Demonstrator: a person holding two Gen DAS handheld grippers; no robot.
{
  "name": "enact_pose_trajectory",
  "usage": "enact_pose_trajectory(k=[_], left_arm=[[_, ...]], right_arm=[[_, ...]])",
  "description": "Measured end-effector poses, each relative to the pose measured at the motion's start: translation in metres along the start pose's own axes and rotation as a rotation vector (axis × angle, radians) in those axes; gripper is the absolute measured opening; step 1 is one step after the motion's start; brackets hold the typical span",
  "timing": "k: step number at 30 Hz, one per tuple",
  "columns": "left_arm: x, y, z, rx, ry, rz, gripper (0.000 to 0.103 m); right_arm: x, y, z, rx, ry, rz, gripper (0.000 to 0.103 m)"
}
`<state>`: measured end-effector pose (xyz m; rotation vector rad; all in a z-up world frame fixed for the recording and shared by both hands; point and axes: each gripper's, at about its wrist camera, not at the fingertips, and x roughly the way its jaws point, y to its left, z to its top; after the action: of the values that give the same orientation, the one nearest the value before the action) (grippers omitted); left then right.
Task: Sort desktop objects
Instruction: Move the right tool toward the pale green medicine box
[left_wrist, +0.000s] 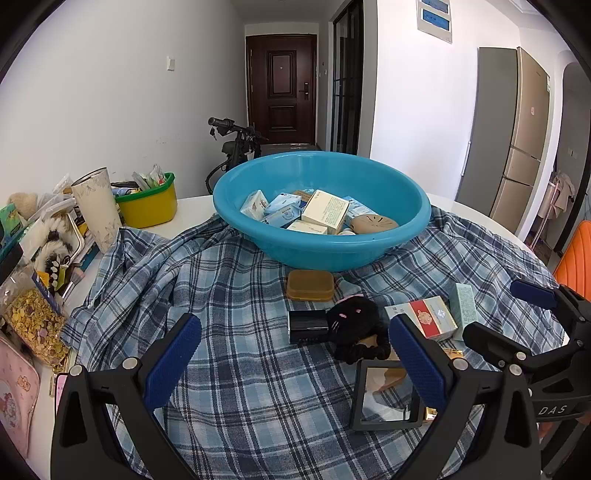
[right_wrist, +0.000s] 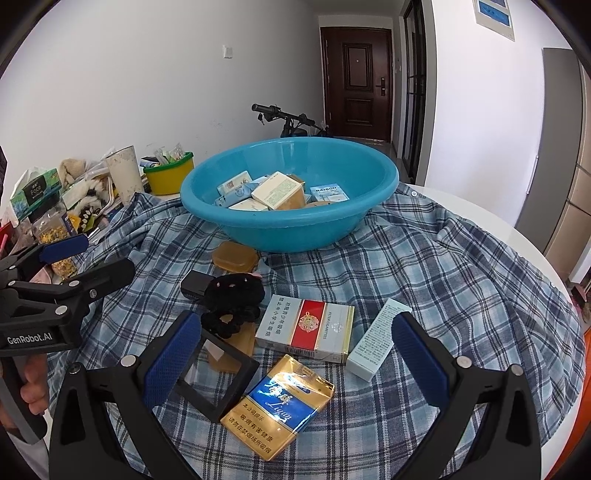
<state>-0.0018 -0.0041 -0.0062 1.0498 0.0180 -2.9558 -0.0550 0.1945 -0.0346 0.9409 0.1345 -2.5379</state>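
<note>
A blue basin (left_wrist: 321, 243) (right_wrist: 288, 229) with several small boxes in it stands on a plaid cloth (left_wrist: 240, 369). In front of it lie an amber case (right_wrist: 234, 256), a black box (right_wrist: 195, 284), a black plush scrunchie (right_wrist: 234, 295), a red-and-white cigarette pack (right_wrist: 306, 328), a pale green box (right_wrist: 378, 339), a gold-and-blue pack (right_wrist: 280, 406) and a black-framed square (right_wrist: 210, 376). My right gripper (right_wrist: 295, 354) hovers open over the packs. My left gripper (left_wrist: 295, 358) is open above bare cloth, left of the scrunchie (left_wrist: 354, 321).
Along the left of the white table stand a yellow-green bin (left_wrist: 147, 206), a tall tumbler (left_wrist: 98, 210), a cereal bag (left_wrist: 35, 325) and other clutter. An orange chair (left_wrist: 576, 262) sits at the right edge. A hand (right_wrist: 33, 387) holds the left gripper's handle.
</note>
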Motion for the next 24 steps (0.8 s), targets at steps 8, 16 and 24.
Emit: enact_pose_trajectory(k=[8,16,24], left_arm=[[0.001,0.0,0.001,0.001,-0.001,-0.001,0.103],[0.008,-0.007,-0.001,0.017,0.024,-0.002,0.103],[0.018,-0.03,-0.006,0.054,0.052,-0.032,0.103]], right_arm=[[0.001,0.003,0.001,-0.003,0.001,-0.004,0.103],[0.002,0.004,-0.002,-0.005,0.001,-0.011,0.103],[0.0,-0.023,-0.009,0.051,0.002,-0.054,0.103]])
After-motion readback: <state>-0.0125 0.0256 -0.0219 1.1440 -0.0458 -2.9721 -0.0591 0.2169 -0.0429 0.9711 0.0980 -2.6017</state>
